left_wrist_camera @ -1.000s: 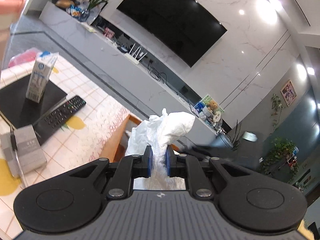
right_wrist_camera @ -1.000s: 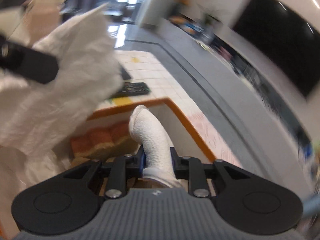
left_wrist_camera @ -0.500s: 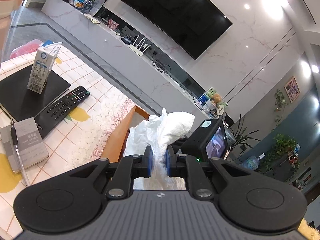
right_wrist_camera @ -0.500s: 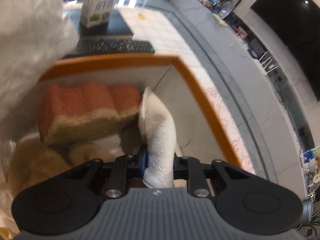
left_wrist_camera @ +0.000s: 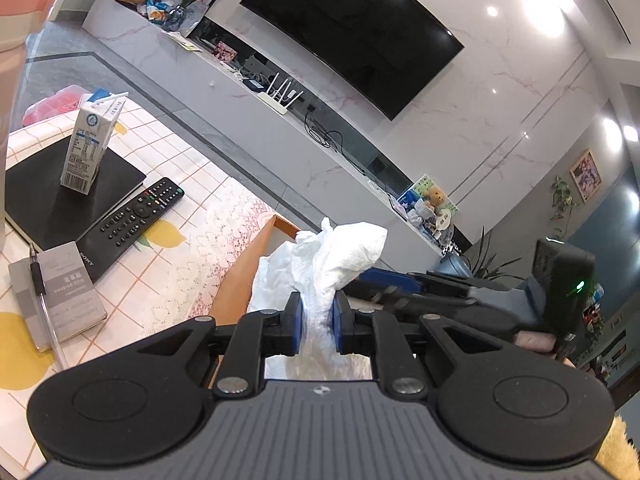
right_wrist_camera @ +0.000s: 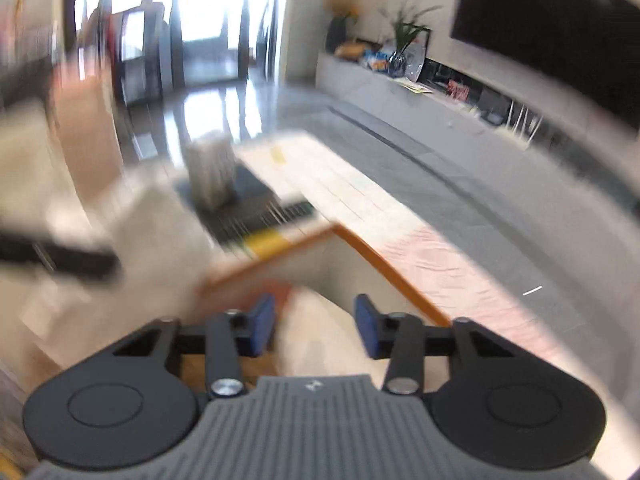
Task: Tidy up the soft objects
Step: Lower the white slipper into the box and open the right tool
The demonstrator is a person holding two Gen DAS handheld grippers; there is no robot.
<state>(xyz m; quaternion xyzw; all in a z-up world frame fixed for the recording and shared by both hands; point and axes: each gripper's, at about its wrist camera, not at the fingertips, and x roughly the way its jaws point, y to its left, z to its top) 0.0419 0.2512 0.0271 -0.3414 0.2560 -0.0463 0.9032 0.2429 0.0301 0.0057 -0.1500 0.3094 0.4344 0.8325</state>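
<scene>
My left gripper (left_wrist_camera: 316,312) is shut on a crumpled white cloth (left_wrist_camera: 344,252) and holds it up over an orange-rimmed box (left_wrist_camera: 240,276). In the right wrist view, which is blurred by motion, my right gripper (right_wrist_camera: 316,320) hangs above the same box (right_wrist_camera: 384,264). Its jaws are opening and the blue pads press on nothing. A pale soft shape (right_wrist_camera: 320,336) lies in the box below the gap. The white cloth (right_wrist_camera: 160,232) shows as a blur at the left. From the left wrist view, the right gripper (left_wrist_camera: 460,292) reaches in from the right, just behind the cloth.
On the checked tablecloth to the left stand a milk carton (left_wrist_camera: 90,144) on a black book (left_wrist_camera: 48,196), a remote (left_wrist_camera: 132,216), and a grey notebook with a pen (left_wrist_camera: 64,280). A pink cup (left_wrist_camera: 16,8) looms at the upper left. The floor and TV cabinet lie beyond.
My right gripper has let go of the white sock-like piece in the box, spread its jaws, and swung up and away. The left gripper still holds the cloth in place.
</scene>
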